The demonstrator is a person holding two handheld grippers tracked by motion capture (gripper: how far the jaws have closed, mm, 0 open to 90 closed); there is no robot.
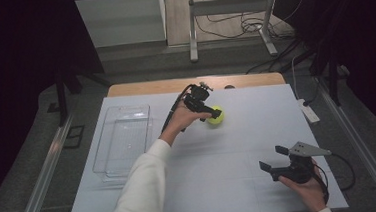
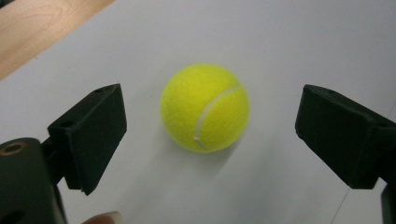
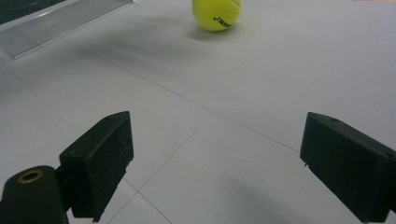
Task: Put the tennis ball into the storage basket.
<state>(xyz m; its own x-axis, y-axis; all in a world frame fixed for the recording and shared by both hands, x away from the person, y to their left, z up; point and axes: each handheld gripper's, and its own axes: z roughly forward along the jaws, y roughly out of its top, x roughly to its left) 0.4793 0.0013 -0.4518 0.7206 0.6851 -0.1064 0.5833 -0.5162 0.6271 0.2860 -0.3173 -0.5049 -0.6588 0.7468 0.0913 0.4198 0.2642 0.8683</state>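
Observation:
A yellow tennis ball [image 1: 217, 119] rests on the white table cover [image 1: 221, 184], toward the far middle. My left gripper [image 1: 211, 113] hovers right at it, held by a hand in a white sleeve. In the left gripper view the ball [image 2: 204, 108] lies just ahead of the left gripper [image 2: 210, 100], whose jaws stand wide on either side, clear of the ball. My right gripper [image 1: 273, 157] is held near the front right, open, with nothing between its jaws. In the right gripper view the right gripper [image 3: 217, 126] faces bare cover, with the ball [image 3: 217, 14] far off.
A clear plastic tray [image 1: 123, 140] lies on the left part of the cover; the right gripper view has the tray [image 3: 51, 23] at its upper left. A strip of wooden tabletop [image 1: 149, 87] runs along the far edge. A white power strip [image 1: 309, 111] lies off the right side.

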